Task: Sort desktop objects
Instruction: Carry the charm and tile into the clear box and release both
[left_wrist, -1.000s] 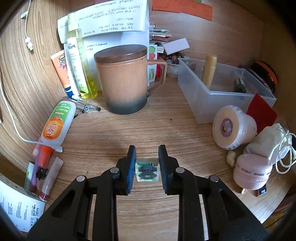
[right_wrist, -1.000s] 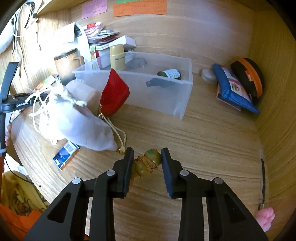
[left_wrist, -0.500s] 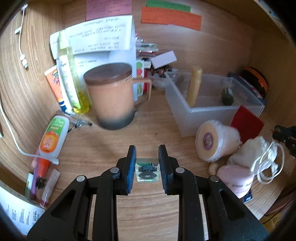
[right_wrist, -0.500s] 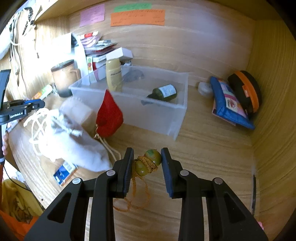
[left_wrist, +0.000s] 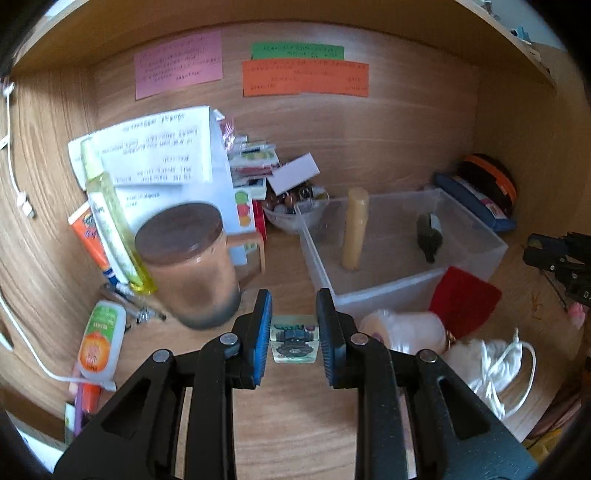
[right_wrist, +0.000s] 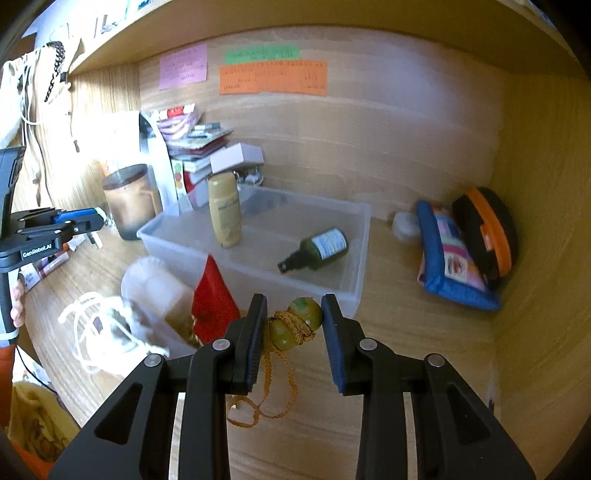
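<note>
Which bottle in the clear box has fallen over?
The dark green bottle with the white label has. It lies on its side in the clear box, its black cap toward the front. The tan bottle beside it stands upright.

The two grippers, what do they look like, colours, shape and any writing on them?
Both are matte black plastic frames with triangular cut-outs and round silver pivot pins. The left gripper and the right gripper each carry two flat fingers faced with ribbed blue pads. In the right wrist view the left gripper's side bears white lettering reading GenRobot.AI. An orange-red sleeve shows below it. No cables show.
</note>
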